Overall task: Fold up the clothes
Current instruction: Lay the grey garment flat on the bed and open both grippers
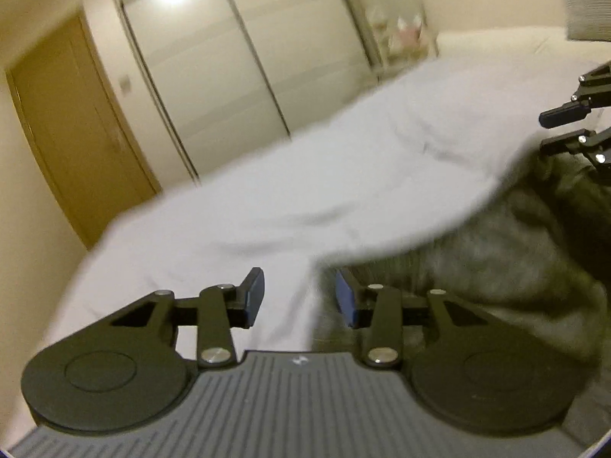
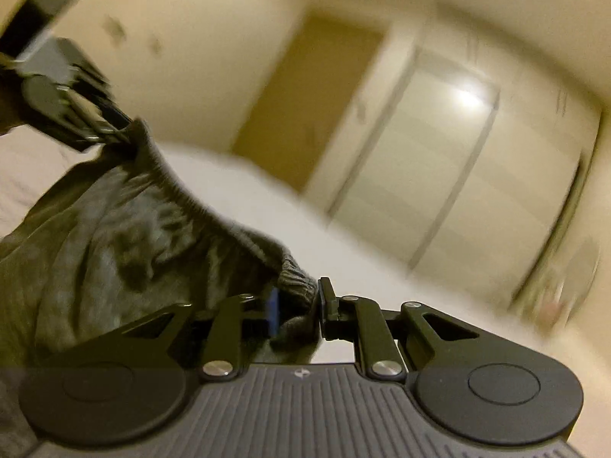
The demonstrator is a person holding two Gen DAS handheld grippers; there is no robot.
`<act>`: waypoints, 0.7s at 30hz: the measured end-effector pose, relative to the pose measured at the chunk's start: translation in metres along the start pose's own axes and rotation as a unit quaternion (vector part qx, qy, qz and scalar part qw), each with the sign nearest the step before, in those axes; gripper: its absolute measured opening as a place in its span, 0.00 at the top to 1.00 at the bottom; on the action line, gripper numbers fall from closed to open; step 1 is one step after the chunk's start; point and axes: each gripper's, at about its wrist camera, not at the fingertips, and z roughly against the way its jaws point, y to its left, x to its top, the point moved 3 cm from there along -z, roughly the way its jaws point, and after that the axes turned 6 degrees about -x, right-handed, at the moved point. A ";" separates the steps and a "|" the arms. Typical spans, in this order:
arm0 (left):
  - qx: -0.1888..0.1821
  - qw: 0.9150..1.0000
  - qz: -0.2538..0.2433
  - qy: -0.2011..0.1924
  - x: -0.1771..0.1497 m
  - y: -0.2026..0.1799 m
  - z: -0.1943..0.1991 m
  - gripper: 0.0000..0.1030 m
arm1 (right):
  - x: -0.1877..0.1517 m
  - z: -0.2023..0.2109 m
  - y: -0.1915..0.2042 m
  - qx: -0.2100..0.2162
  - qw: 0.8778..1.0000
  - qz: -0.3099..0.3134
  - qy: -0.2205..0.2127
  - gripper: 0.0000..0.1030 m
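Between my right gripper's (image 2: 296,307) closed fingers sat the ribbed waistband of the grey garment (image 2: 114,229), held above the white bed (image 2: 267,198). My left gripper (image 2: 114,129) pinched its other end; its own view (image 1: 299,297) showed the jaws apart, blurred. I read no writing.

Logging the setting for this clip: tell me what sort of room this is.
Most likely a bedroom: a bed with white bedding, sliding wardrobe doors and a wooden door behind it.
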 end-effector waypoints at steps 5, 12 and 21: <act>-0.021 0.999 0.032 0.032 -0.053 0.017 -0.017 0.64 | -0.045 -0.068 -0.021 -0.003 0.994 -0.079 0.074 0.65; -0.063 0.991 0.087 0.074 -0.130 0.025 0.037 0.59 | -0.113 0.023 -0.010 0.030 0.978 -0.160 0.129 0.56; -0.140 0.968 0.179 0.110 -0.199 0.006 0.114 0.55 | -0.171 0.144 0.005 0.065 0.950 -0.261 0.158 0.43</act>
